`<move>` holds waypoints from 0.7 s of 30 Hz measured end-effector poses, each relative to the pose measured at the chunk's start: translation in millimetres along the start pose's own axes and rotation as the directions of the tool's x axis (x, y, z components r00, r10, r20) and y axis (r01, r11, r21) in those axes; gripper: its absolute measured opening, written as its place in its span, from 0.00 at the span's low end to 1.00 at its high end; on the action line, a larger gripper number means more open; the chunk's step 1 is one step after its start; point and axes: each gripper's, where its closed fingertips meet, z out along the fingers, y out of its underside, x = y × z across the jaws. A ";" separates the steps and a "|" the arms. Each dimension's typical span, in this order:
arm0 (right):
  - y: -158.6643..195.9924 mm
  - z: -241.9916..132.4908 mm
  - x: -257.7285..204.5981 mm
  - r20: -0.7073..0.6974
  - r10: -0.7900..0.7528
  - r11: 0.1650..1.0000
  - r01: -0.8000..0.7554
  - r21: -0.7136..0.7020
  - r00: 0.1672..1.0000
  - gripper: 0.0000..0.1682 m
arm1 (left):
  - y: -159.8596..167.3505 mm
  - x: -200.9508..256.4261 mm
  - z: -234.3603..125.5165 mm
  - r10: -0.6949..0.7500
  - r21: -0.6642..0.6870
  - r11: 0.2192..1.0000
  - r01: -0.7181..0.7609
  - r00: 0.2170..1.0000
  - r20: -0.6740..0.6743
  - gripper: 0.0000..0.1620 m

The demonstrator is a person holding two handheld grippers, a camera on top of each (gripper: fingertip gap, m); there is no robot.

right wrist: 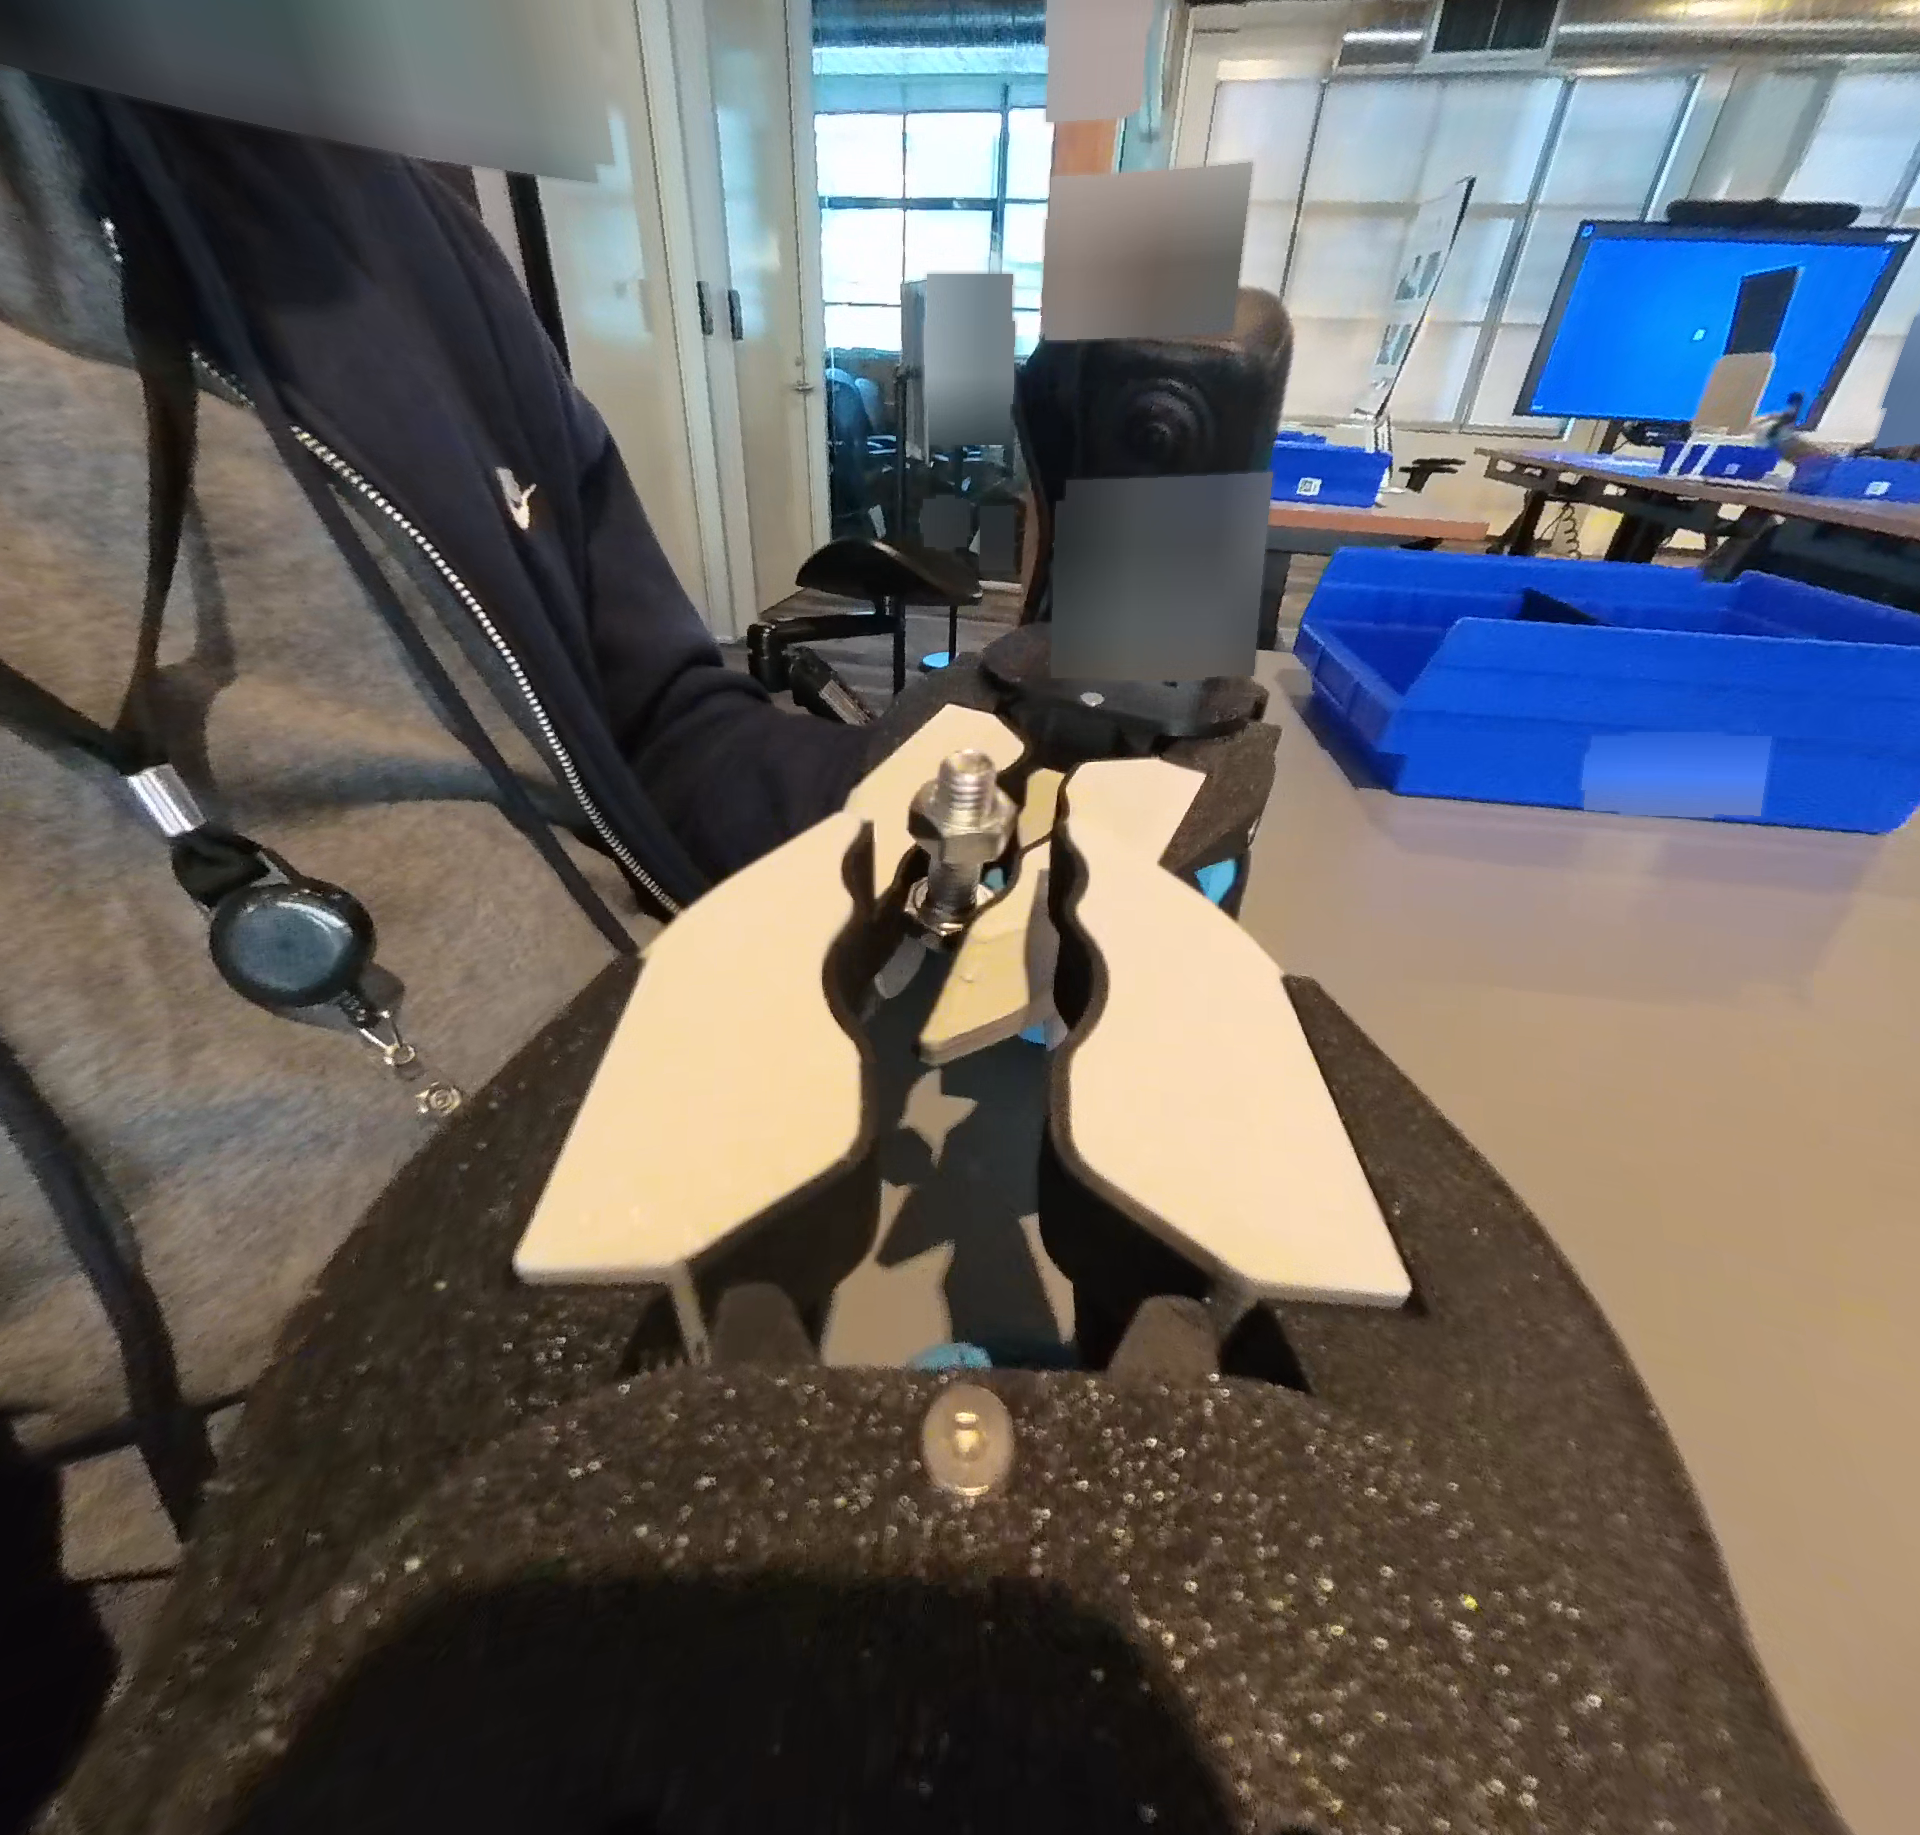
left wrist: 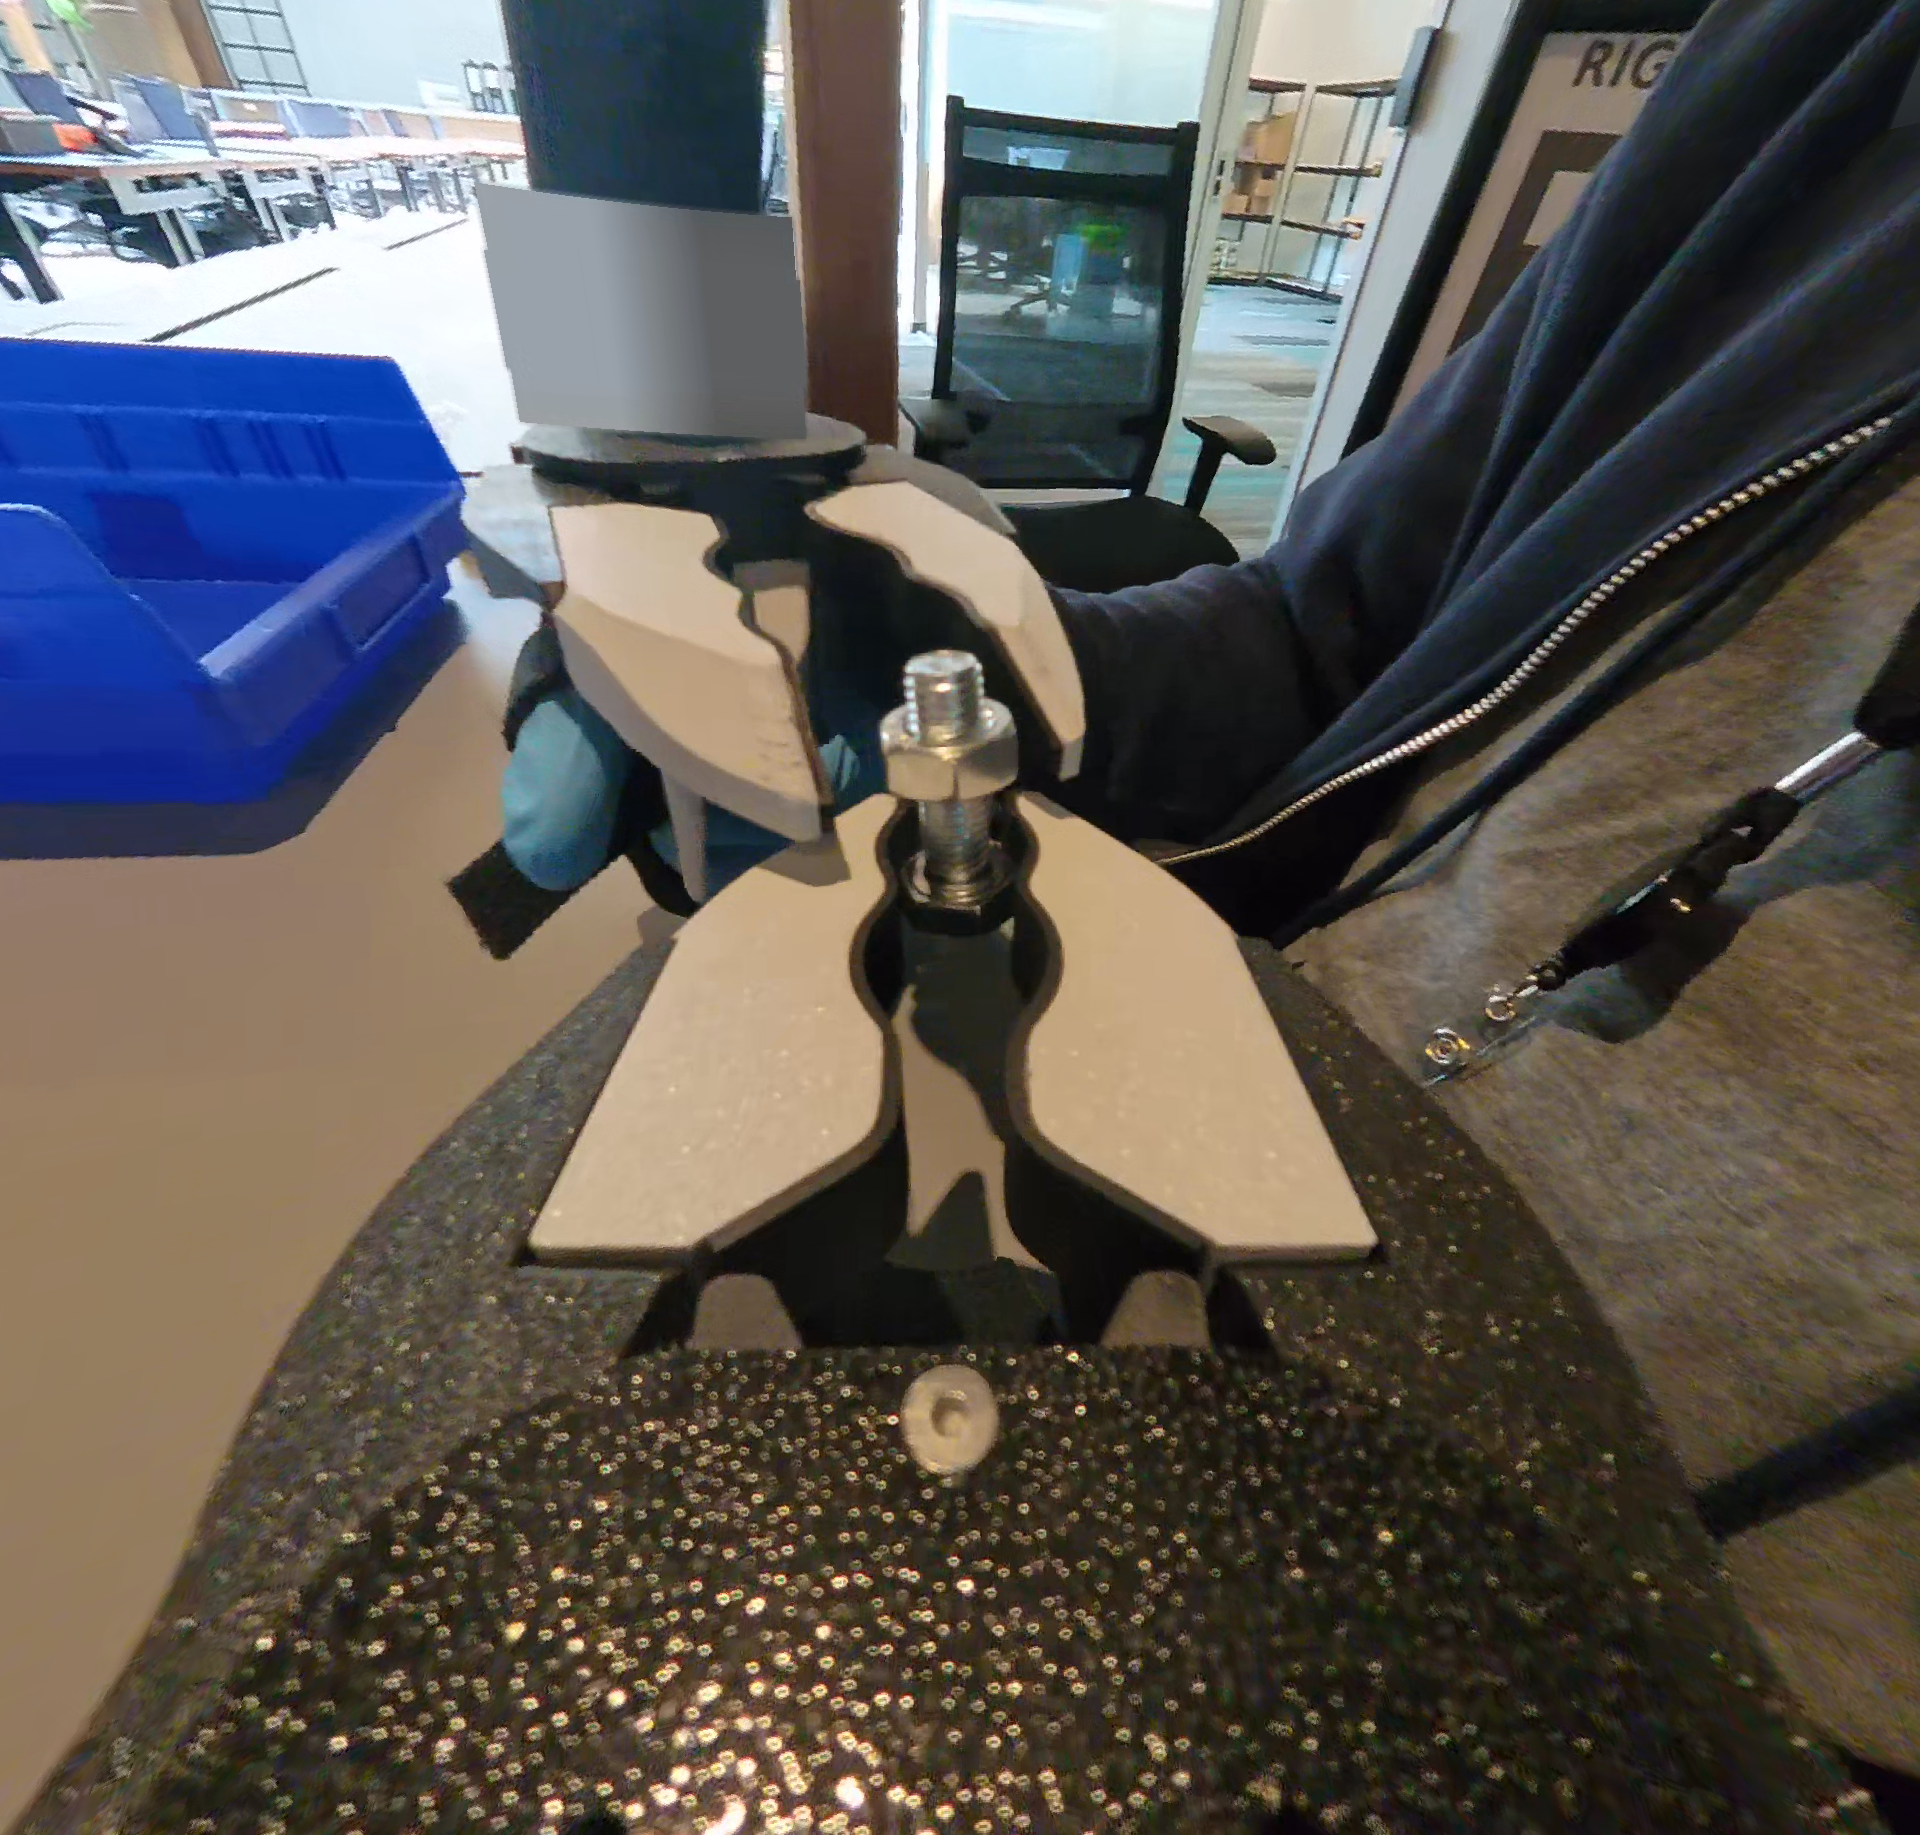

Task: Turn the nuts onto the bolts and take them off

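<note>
- The left claw (left wrist: pixel 951 829) is shut tight on the bottom end of the bolt (left wrist: pixel 940 686). It holds the bolt standing straight up in the air.
- The nut (left wrist: pixel 948 751) sits on the bolt near the top. A bit of thread sticks out above it, and more bare thread shows below it.
- The right claw (right wrist: pixel 964 840) faces the left one. Its two fingers (right wrist: pixel 727 1079) are apart, with the nut about between the tips. I see a gap on one side, so it is not squeezing the nut.
- The bolt and nut are shiny metal. I think they are hard, small and a little heavy for their size, and they will not bend or break.
- Smooth metal can slip. The best place to hold the nut is on two flat sides across from each other, not on the corners.
- The bolt should stay held low down, away from the thread where the nut has to travel.
- If the nut comes off, it could drop and roll.
- Under the claws is a plain brown table (left wrist: pixel 208 1110).
- A blue bin (left wrist: pixel 239 580) sits on the table, well apart from the claws.
</note>
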 end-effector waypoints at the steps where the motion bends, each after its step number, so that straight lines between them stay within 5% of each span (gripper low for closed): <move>1: 0.1 0.5 -2.0 0.011 0.000 1.000 0.000 0.000 1.000 0.19 | 0.6 3.6 0.6 0.000 -0.004 1.000 0.000 1.000 -0.023 0.09; 11: -2.3 7.9 -19.4 0.103 -0.023 0.999 0.021 0.024 0.994 0.11 | 2.4 21.1 2.2 0.005 -0.013 1.000 -0.007 0.992 -0.125 0.09; 16: -5.6 2.0 18.4 -0.136 -0.043 0.998 0.048 0.032 0.990 0.11 | -4.2 -27.2 -9.6 0.026 0.020 0.999 -0.031 0.980 0.195 0.09; 21: 2.8 -2.0 66.9 -0.466 -0.081 0.997 0.068 -0.045 0.881 0.11 | 3.9 -86.0 -40.9 0.173 -0.132 0.985 -0.115 0.749 0.639 0.10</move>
